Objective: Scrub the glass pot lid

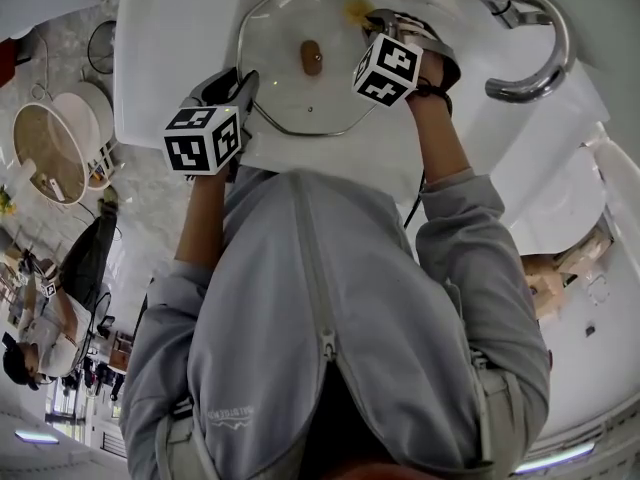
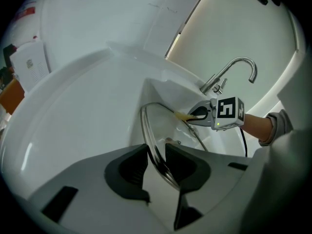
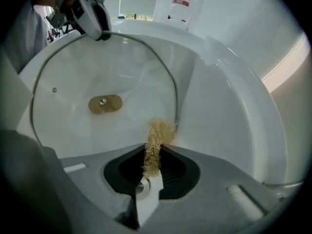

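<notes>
Lid (image 1: 285, 78) in left gripper (image 2: 156, 164), scrubber (image 3: 157, 139) at rim (image 3: 176, 101)

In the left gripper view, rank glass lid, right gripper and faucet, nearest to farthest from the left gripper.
1. Glass lid: rim clamped between the jaws.
2. Right gripper: at the lid's far rim, holding the scrubber.
3. Faucet: farthest back, upper right.
</notes>
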`<control>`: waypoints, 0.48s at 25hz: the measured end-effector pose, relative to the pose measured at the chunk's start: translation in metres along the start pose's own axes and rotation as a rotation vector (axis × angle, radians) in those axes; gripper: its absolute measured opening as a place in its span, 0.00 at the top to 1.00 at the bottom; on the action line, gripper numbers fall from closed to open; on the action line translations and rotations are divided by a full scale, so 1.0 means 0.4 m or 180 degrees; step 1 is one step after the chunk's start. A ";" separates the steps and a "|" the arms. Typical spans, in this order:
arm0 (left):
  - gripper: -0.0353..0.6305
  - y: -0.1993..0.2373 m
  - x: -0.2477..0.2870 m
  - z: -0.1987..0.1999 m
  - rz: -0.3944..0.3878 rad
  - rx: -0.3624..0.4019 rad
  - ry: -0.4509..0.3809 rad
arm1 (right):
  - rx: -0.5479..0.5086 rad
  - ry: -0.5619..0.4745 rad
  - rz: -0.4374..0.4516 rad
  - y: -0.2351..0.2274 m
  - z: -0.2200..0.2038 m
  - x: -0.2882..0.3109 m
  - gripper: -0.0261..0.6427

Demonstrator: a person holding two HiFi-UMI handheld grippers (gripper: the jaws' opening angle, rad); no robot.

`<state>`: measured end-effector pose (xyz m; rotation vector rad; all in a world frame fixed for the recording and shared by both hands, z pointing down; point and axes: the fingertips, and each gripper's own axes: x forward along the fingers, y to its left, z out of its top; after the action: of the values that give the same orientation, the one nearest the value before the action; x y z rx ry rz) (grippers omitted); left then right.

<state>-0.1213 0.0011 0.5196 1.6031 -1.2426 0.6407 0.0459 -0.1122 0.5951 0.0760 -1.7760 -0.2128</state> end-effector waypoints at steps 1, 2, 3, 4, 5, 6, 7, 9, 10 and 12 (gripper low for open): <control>0.78 0.000 0.000 0.000 0.0006 -0.0004 -0.0001 | -0.0034 0.0046 -0.0004 0.001 -0.004 0.013 0.89; 0.78 -0.001 0.000 0.001 0.0010 -0.0007 -0.0001 | -0.0064 0.0079 -0.0001 0.002 -0.007 0.024 0.89; 0.78 -0.001 0.001 0.001 0.0013 -0.0009 0.0000 | -0.0091 0.0096 0.0008 0.005 -0.007 0.035 0.89; 0.78 -0.001 0.002 0.000 0.0016 -0.0009 0.0000 | -0.0121 0.0104 0.0023 0.009 -0.006 0.044 0.89; 0.78 -0.001 0.003 0.000 0.0021 -0.0009 0.0001 | -0.0168 0.0111 0.0035 0.013 -0.006 0.052 0.89; 0.78 -0.001 0.003 0.000 0.0026 -0.0009 0.0000 | -0.0228 0.0124 0.0041 0.018 -0.007 0.059 0.89; 0.78 -0.002 0.004 0.000 0.0029 -0.0008 0.0000 | -0.0287 0.0137 0.0047 0.021 -0.010 0.064 0.89; 0.78 -0.005 0.003 0.001 0.0032 -0.0010 0.0000 | -0.0351 0.0156 0.0092 0.029 -0.017 0.066 0.89; 0.78 -0.005 0.003 0.001 0.0034 -0.0012 0.0000 | -0.0366 0.0164 0.0137 0.034 -0.018 0.065 0.89; 0.78 -0.003 0.002 0.001 0.0042 -0.0018 -0.0001 | -0.0398 0.0180 0.0256 0.048 -0.019 0.063 0.89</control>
<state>-0.1200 0.0004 0.5196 1.5917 -1.2551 0.6446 0.0494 -0.0984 0.6243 -0.0783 -1.7020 -0.2606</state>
